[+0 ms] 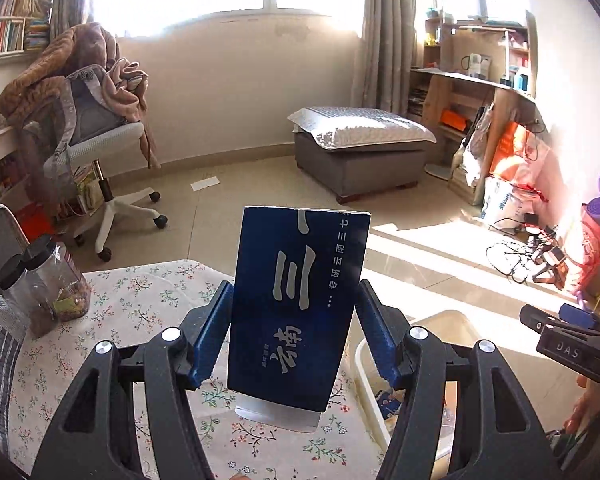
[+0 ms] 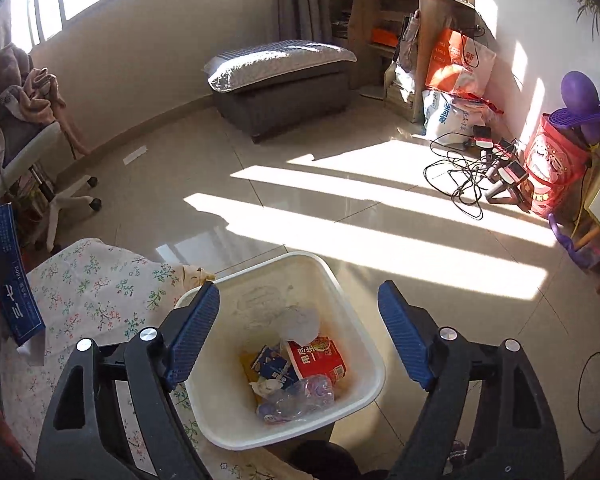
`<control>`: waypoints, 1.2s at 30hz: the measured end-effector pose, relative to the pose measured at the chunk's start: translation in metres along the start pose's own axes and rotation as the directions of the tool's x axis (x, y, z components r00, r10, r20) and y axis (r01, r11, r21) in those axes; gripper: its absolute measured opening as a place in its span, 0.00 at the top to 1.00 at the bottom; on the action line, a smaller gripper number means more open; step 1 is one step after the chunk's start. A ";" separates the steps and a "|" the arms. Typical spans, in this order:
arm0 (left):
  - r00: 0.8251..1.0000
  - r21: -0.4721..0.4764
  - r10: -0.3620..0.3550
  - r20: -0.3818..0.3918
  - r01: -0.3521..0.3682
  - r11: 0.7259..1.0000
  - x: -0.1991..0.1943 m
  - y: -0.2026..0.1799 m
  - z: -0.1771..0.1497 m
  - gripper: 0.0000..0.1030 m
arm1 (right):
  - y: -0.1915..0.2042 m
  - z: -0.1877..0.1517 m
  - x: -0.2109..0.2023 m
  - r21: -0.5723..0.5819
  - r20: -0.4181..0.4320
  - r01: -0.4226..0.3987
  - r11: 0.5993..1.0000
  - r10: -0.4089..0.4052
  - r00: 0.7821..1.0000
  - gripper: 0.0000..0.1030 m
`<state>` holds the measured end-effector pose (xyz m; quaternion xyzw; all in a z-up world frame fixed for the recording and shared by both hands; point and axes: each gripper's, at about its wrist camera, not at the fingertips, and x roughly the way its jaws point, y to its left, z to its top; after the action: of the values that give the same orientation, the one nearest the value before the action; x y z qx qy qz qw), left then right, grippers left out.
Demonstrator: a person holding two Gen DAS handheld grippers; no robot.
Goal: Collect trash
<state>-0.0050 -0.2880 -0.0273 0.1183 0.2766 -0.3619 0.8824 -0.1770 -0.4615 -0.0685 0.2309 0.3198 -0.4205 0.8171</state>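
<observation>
Left gripper (image 1: 294,332) clenched one dark blue carton (image 1: 298,308) upright between its pads, above the floral tablecloth (image 1: 140,304) near the table's right edge. Right gripper (image 2: 298,334) hung released, jaws wide, over one cream waste bin (image 2: 332,276) just beside that edge. The bin held a red noodle cup (image 2: 320,358), a crushed clear bottle (image 2: 300,398) and a blue wrapper (image 2: 272,362). Two lidded jars (image 1: 48,284) stood at the left edge. Beyond, open sunlit floor (image 2: 340,208) ran to one ottoman (image 2: 284,80).
</observation>
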 end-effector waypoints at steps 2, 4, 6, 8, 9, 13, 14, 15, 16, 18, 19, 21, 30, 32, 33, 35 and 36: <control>0.997 -0.022 -0.064 -0.040 0.063 0.998 0.013 -0.021 -0.001 0.40 | -0.016 -0.003 -0.006 0.040 0.019 0.012 0.999 -0.013 1.000 0.22; 0.990 -0.033 -0.117 -0.074 0.115 0.993 0.024 -0.041 -0.004 0.40 | -0.027 -0.006 -0.011 0.071 0.034 0.026 0.997 -0.028 0.999 0.21; 0.982 -0.036 -0.159 -0.100 0.156 0.987 0.032 -0.060 -0.006 0.38 | -0.036 -0.008 -0.014 0.100 0.056 0.045 0.994 -0.050 0.997 0.18; 0.969 -0.060 -0.209 -0.131 0.202 0.977 0.040 -0.075 -0.008 0.38 | -0.048 -0.009 -0.020 0.131 0.089 0.066 0.989 -0.078 0.993 0.15; 0.962 -0.076 -0.229 -0.147 0.220 0.973 0.045 -0.079 -0.010 0.38 | -0.053 -0.007 -0.022 0.138 0.103 0.075 0.988 -0.090 0.991 0.14; 0.936 -0.113 -0.284 -0.207 0.265 0.957 0.053 -0.090 -0.016 0.29 | -0.058 -0.009 -0.022 0.139 0.120 0.079 0.987 -0.096 0.988 0.12; 0.931 -0.112 -0.292 -0.217 0.274 0.955 0.053 -0.091 -0.018 0.25 | -0.056 -0.010 -0.022 0.135 0.122 0.072 0.988 -0.089 0.989 0.12; 0.928 -0.107 -0.299 -0.224 0.281 0.954 0.051 -0.090 -0.019 0.20 | -0.054 -0.010 -0.022 0.131 0.126 0.063 0.989 -0.079 0.989 0.12; 0.924 -0.105 -0.305 -0.231 0.289 0.952 0.046 -0.088 -0.020 0.18 | -0.049 -0.011 -0.023 0.125 0.131 0.050 0.991 -0.067 0.989 0.12; 0.931 -0.096 -0.293 -0.217 0.278 0.956 0.032 -0.078 -0.021 0.13 | -0.039 -0.014 -0.032 0.118 0.154 0.014 0.993 -0.032 0.988 0.09; 0.950 -0.078 -0.251 -0.188 0.241 0.968 0.020 -0.072 -0.022 0.12 | -0.032 -0.017 -0.037 0.117 0.173 -0.010 0.993 -0.011 0.985 0.07; 0.988 -0.022 -0.123 -0.089 0.122 0.992 -0.009 -0.056 -0.025 0.12 | -0.018 -0.023 -0.049 0.100 0.214 -0.056 0.993 0.034 0.976 0.07; 0.988 -0.166 0.113 -0.105 -0.129 0.978 -0.069 0.050 -0.063 0.06 | 0.087 -0.060 -0.062 -0.135 0.162 -0.207 0.969 0.228 0.960 0.07; 0.973 -0.201 0.161 -0.165 -0.193 0.960 -0.068 0.066 -0.072 0.06 | 0.107 -0.067 -0.062 -0.180 0.145 -0.221 0.959 0.248 0.958 0.07; 0.965 -0.194 0.197 -0.175 -0.230 0.954 -0.068 0.072 -0.076 0.06 | 0.117 -0.069 -0.061 -0.201 0.142 -0.220 0.954 0.251 0.958 0.07; 0.947 -0.191 0.262 -0.184 -0.296 0.936 -0.070 0.083 -0.085 0.06 | 0.131 -0.072 -0.061 -0.236 0.137 -0.218 0.947 0.254 0.957 0.07; 0.940 -0.198 0.281 -0.195 -0.318 0.927 -0.070 0.089 -0.088 0.06 | 0.137 -0.074 -0.059 -0.246 0.131 -0.219 0.944 0.256 0.958 0.07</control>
<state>-0.0186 -0.1488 -0.0582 0.0872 0.3659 -0.1779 0.9093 -0.1132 -0.3083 -0.0620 0.1374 0.2688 -0.2964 0.9061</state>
